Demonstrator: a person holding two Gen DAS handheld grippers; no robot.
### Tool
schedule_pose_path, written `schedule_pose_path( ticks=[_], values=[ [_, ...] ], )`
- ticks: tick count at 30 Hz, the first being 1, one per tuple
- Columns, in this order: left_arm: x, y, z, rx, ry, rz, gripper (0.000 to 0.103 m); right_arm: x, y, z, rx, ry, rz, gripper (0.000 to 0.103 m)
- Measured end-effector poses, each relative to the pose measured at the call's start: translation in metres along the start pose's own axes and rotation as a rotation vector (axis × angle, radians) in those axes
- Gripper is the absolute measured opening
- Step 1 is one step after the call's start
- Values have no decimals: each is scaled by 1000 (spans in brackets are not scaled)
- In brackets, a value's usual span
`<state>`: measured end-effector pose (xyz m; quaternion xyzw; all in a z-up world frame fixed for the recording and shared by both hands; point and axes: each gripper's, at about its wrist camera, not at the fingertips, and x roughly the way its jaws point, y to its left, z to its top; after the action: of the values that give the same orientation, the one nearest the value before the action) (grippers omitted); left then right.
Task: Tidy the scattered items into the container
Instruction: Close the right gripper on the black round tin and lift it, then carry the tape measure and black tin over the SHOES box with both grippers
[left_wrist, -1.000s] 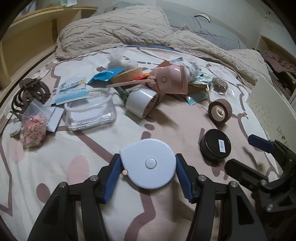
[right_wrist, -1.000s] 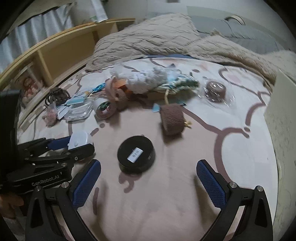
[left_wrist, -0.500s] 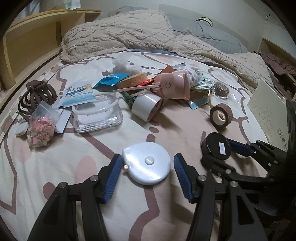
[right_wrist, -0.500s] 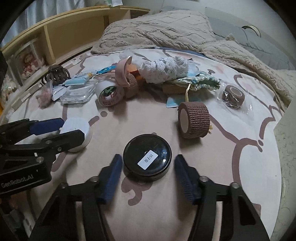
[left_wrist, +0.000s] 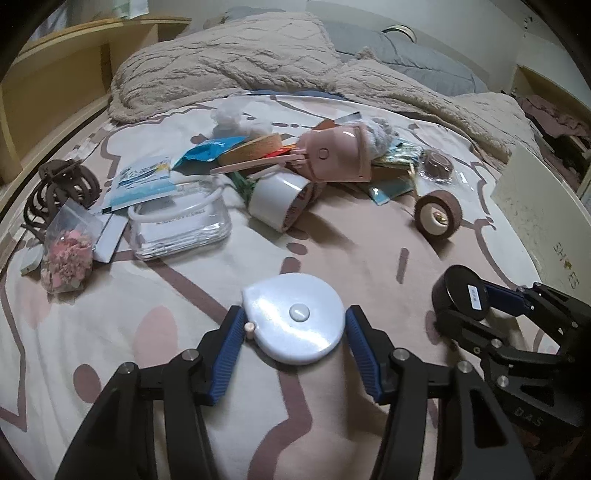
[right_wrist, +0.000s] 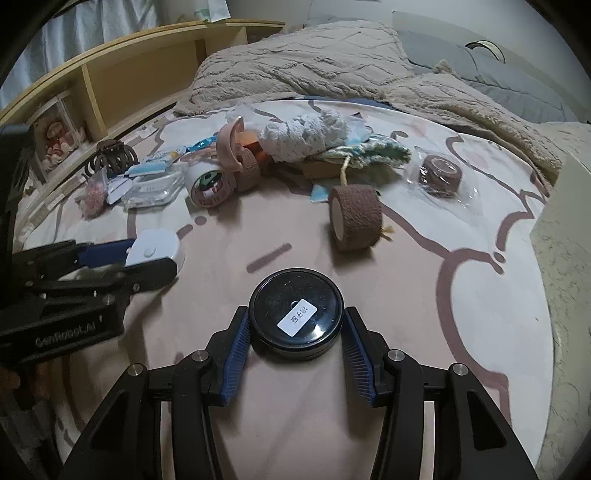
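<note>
both grippers point down at the bed (left_wrist: 177, 302). the left gripper (left_wrist: 295, 328) has its fingers (left_wrist: 229, 347) clenched on a white tape measure (left_wrist: 295, 317) that lies on the patterned sheet. at its 3 o'clock, the right gripper (right_wrist: 293, 325) has its fingers (right_wrist: 236, 343) clamped on a round black tin (right_wrist: 295, 314) with a white label. toward 12 o'clock lies the scattered pile: a roll of tape (left_wrist: 279, 201), a pink gadget (left_wrist: 334, 157), a clear case (left_wrist: 181, 227) and a brown bandage roll (right_wrist: 356, 218). a pale box (left_wrist: 543, 221) stands at 2 o'clock.

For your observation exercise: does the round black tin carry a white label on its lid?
Yes, the round black tin has a small white label stuck on its lid.
</note>
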<state>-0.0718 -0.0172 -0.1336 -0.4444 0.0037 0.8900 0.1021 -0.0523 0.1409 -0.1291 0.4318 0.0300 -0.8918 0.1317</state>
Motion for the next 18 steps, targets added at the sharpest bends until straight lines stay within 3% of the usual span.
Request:
schedule_pose_path(
  ticks=[10,13,18],
  values=[
    [-4,-40,-8,104,26,-177,56,-26,-28,-22,65,42,-101,51],
    [-5,-54,-12,157,23,-190,56,-30,-39,-27,104,42,-126,51],
    [-3,-68,-18,218,6,-136,56,-32,-41,-37,117,24,-145,51]
  ],
)
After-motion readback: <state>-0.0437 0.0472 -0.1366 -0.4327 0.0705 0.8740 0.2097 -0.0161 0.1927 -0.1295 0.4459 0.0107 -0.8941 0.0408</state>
